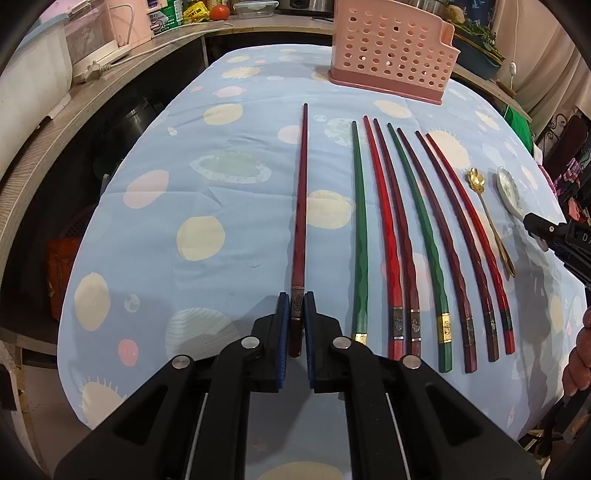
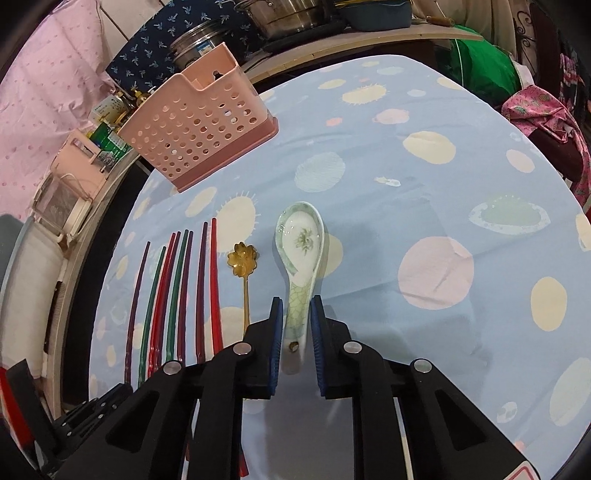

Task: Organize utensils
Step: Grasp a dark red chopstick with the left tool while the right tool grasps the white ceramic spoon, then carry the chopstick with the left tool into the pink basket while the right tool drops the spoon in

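My left gripper (image 1: 297,301) is shut on the thick end of a dark red chopstick (image 1: 301,206), which points away toward the pink perforated utensil holder (image 1: 393,55). Several more chopsticks, red, green and dark red (image 1: 399,236), lie in a row to its right. A gold flower spoon (image 1: 489,218) and a white ceramic spoon (image 2: 301,254) lie beyond them. My right gripper (image 2: 296,306) is shut on the ceramic spoon's handle; the bowl points away. The holder also shows in the right wrist view (image 2: 199,129), at the far left.
The table carries a blue cloth with pale spots (image 1: 207,206). A wooden counter (image 1: 74,110) with appliances curves around the left and back. Pots (image 2: 284,18) and clothes (image 2: 546,118) sit past the far and right edges.
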